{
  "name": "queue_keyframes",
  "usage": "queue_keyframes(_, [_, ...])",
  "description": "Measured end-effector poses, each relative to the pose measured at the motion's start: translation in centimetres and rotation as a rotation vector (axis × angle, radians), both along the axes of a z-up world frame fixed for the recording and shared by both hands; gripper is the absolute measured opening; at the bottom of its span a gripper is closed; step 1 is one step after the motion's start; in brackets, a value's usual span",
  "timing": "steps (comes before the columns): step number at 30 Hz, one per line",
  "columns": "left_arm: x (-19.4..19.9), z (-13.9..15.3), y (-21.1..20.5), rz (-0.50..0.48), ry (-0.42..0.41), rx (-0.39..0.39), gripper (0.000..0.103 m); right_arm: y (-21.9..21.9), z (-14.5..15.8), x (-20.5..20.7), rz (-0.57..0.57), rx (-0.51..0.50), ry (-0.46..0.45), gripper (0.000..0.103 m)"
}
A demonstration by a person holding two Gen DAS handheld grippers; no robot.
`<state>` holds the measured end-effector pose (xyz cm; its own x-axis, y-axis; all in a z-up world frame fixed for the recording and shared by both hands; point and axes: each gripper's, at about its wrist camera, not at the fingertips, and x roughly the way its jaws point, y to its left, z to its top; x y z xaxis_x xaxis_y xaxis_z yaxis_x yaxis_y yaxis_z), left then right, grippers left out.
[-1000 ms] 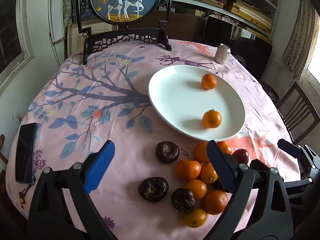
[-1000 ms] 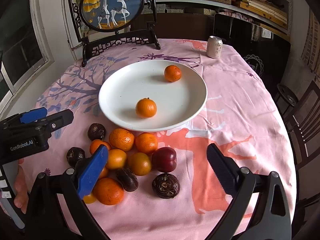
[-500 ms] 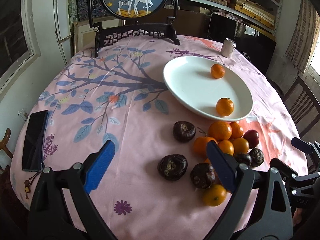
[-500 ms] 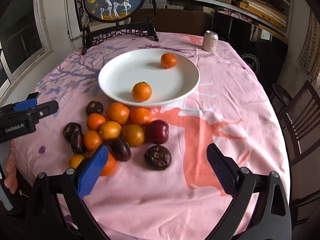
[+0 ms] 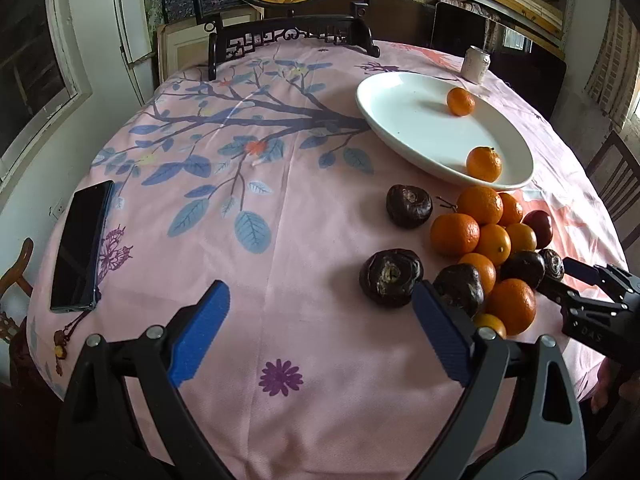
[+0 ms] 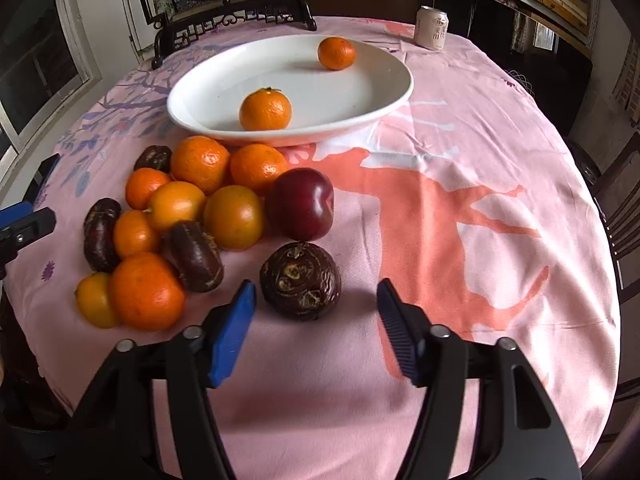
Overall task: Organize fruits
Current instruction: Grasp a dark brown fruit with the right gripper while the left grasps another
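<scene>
Narrowing right gripper (image 6: 312, 320), jaws apart, nothing gripped, around the dark water chestnut (image 6: 300, 280); I risk nudging it into the plum (image 6: 300, 204).

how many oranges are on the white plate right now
2. One orange sits near the plate's front rim, closest to the fruit pile on the tablecloth; the other orange lies toward the far side, nearer the can. Nothing hides any part of the plate.
</scene>
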<state>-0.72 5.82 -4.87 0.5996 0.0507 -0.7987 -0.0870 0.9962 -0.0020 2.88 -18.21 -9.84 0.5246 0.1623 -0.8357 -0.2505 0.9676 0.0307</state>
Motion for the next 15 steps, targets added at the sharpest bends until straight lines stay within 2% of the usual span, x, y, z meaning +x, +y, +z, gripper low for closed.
queue_keyframes(1, [0.0,-0.2,0.0,0.0,0.006,0.003,0.094,0.4,0.0,0.1,0.008,-0.019,-0.021,0.046])
queue_keyframes(2, [0.0,-0.3,-0.1,-0.004,0.012,0.003,0.094,0.6,0.2,0.2,0.019,-0.012,-0.021,0.039])
queue_keyframes(9, [0.6,-1.7,-1.1,-0.036,0.045,0.034,0.094,0.2,1.6,-1.3,0.011,-0.014,-0.026,0.039])
queue_keyframes(14, [2.5,-4.4,-2.2,-0.077,0.129,-0.016,0.093,-0.9,2.2,-1.8,-0.025,0.021,-0.024,0.039])
queue_keyframes(15, [2.7,-4.6,-2.5,-0.074,0.112,0.006,0.093,-1.1,2.3,-1.9,-0.029,0.027,-0.028,0.039])
